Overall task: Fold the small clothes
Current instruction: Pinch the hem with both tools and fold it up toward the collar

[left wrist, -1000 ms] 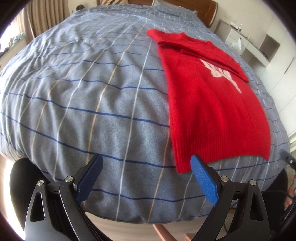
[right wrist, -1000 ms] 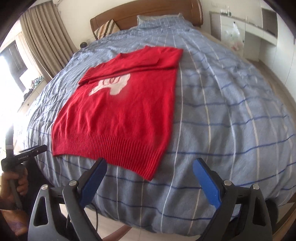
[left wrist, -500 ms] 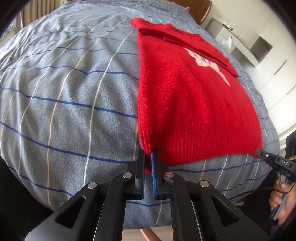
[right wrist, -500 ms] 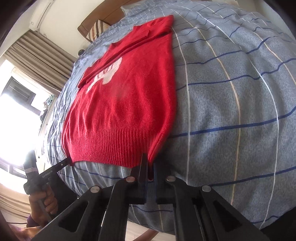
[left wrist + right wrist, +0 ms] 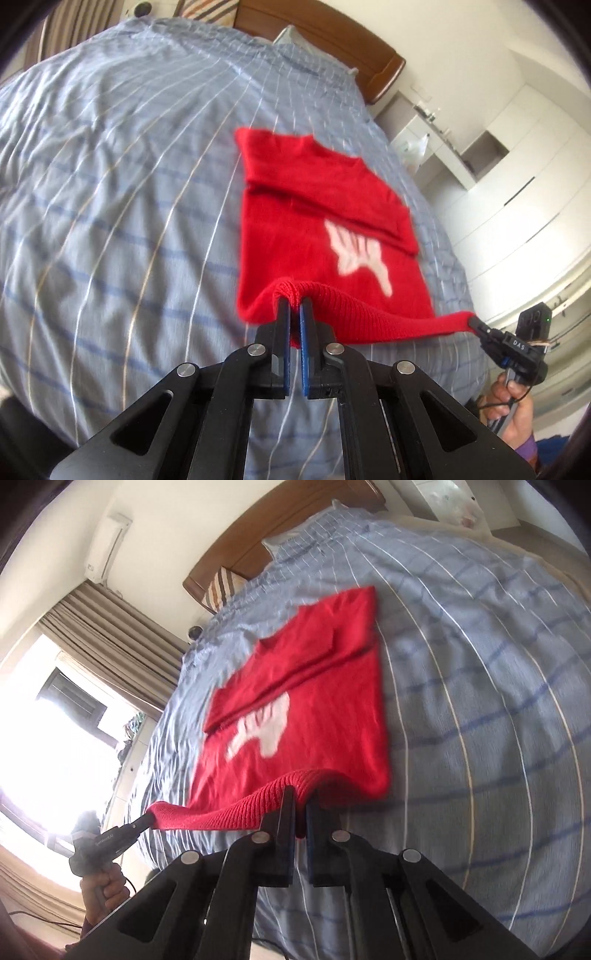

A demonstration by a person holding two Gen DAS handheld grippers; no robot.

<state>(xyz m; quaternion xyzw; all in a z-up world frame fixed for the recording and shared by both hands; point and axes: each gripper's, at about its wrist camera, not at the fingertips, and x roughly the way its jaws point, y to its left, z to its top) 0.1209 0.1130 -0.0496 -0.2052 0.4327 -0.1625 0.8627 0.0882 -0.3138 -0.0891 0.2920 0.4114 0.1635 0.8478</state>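
Both your left gripper (image 5: 294, 304) and right gripper (image 5: 300, 797) are clamped on the ribbed hem corners of the red sweater (image 5: 325, 221) lying on the striped bed (image 5: 110, 184), so you're starting the bottom-up fold; next, carry both corners evenly toward the collar.

Daylight pours in from the window (image 5: 55, 746), blown out to pure white at the left of the right wrist view, and the curtain (image 5: 110, 642) beside it sits dark. The bed (image 5: 110, 221) is evenly lit but smeared with motion blur, stripes bowing hard toward the fisheye rims. Black vignette rings both pictures; the near black frames stay sharp
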